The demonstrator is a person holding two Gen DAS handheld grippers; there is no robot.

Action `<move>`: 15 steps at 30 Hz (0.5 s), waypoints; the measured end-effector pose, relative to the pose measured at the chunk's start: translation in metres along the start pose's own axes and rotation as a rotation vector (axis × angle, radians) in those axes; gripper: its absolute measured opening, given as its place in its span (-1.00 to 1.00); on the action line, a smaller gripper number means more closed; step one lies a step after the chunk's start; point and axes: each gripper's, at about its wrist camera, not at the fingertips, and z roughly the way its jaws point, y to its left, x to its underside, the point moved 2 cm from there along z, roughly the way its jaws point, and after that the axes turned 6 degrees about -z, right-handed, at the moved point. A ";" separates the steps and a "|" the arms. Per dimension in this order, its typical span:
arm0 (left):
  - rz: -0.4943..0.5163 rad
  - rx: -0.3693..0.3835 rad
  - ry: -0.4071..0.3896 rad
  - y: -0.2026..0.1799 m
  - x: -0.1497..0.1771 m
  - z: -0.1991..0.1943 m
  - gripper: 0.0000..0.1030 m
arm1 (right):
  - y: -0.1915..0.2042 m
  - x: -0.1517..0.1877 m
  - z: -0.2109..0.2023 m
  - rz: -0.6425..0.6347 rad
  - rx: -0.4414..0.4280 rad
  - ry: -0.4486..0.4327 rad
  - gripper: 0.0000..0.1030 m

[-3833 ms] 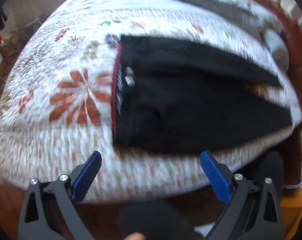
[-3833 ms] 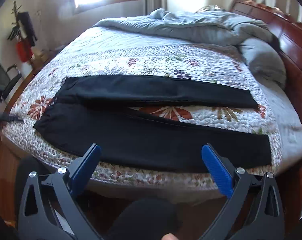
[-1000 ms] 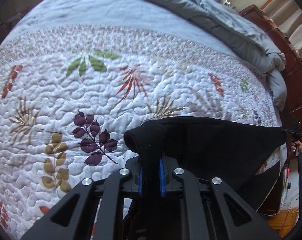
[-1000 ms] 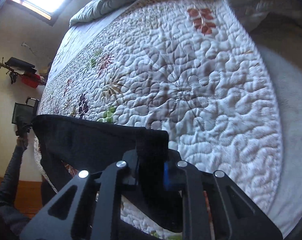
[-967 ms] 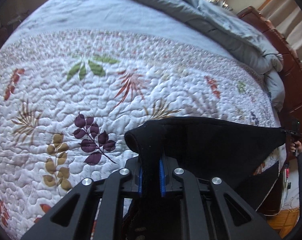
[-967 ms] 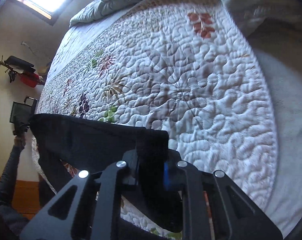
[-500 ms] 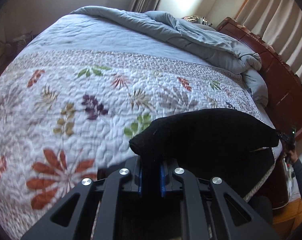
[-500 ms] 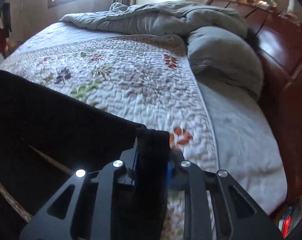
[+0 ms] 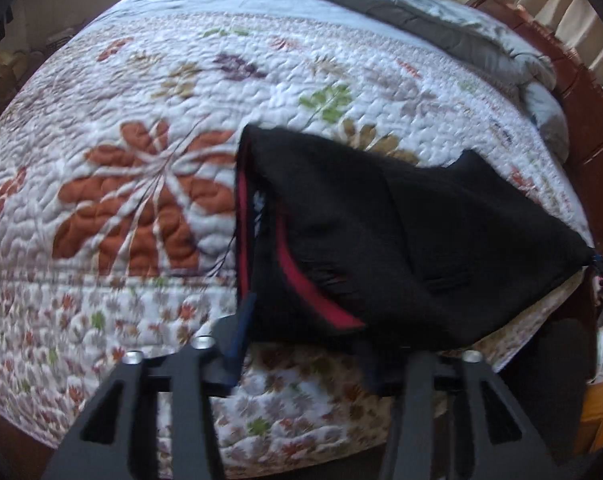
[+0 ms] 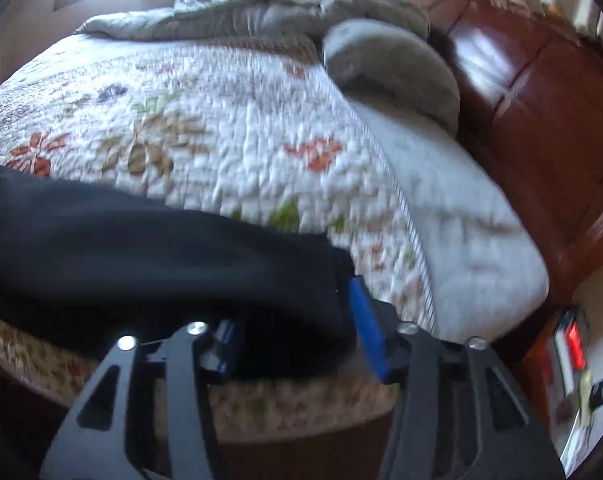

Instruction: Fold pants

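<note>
The black pants [image 9: 401, 240] lie folded lengthwise on the near edge of the floral quilt [image 9: 141, 184], waistband with its red lining [image 9: 243, 220] at the left. My left gripper [image 9: 305, 340] is open, its jaws spread on either side of the waistband corner. In the right wrist view the leg end of the pants [image 10: 161, 252] lies along the bed's near edge. My right gripper [image 10: 297, 340] is open, its blue pads [image 10: 367, 336] apart around the hem.
A rumpled grey duvet [image 9: 381, 4] and a grey pillow [image 10: 393, 68] lie at the far side. A dark wooden headboard [image 10: 541, 120] rises on the right. A nightstand with small items [image 10: 573, 360] stands at the bed's right corner.
Both grippers were shut on the pants and carried the far leg back toward the near edge. Now both jaws have opened and the cloth rests on the quilt.
</note>
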 end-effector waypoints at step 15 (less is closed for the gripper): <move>-0.269 0.144 -0.164 0.025 0.037 -0.074 0.67 | -0.033 0.060 -0.037 0.980 -0.713 0.028 0.68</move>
